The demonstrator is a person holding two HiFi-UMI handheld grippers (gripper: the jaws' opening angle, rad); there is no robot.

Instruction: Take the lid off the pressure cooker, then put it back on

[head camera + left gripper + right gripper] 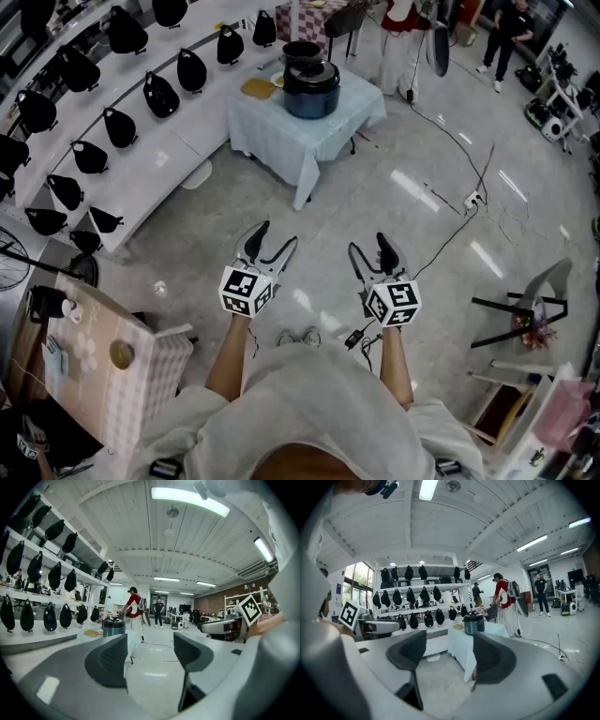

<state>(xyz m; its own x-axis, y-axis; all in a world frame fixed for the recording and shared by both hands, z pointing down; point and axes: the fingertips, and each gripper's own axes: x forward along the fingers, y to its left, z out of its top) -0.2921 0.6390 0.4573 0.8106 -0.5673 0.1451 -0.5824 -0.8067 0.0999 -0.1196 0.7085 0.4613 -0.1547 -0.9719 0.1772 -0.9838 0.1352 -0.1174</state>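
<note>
A dark blue pressure cooker (pixel 310 86) with its black lid (pixel 304 54) on top stands on a small table with a pale cloth (pixel 309 131), far ahead across the floor. The cooker (pixel 113 626) shows small in the left gripper view, and the cooker (pixel 474 622) also shows in the right gripper view. My left gripper (pixel 274 242) and right gripper (pixel 367 251) are held side by side over bare floor, well short of the table. Both stand open with nothing between their jaws.
Long white shelves with several black bags (pixel 120 127) run along the left. A yellow plate (pixel 258 88) lies beside the cooker. Cables (pixel 457 216) cross the floor on the right. A person in red (pixel 132 611) stands behind the table; another person (pixel 507 35) stands farther off. A checked box (pixel 117 370) is near left.
</note>
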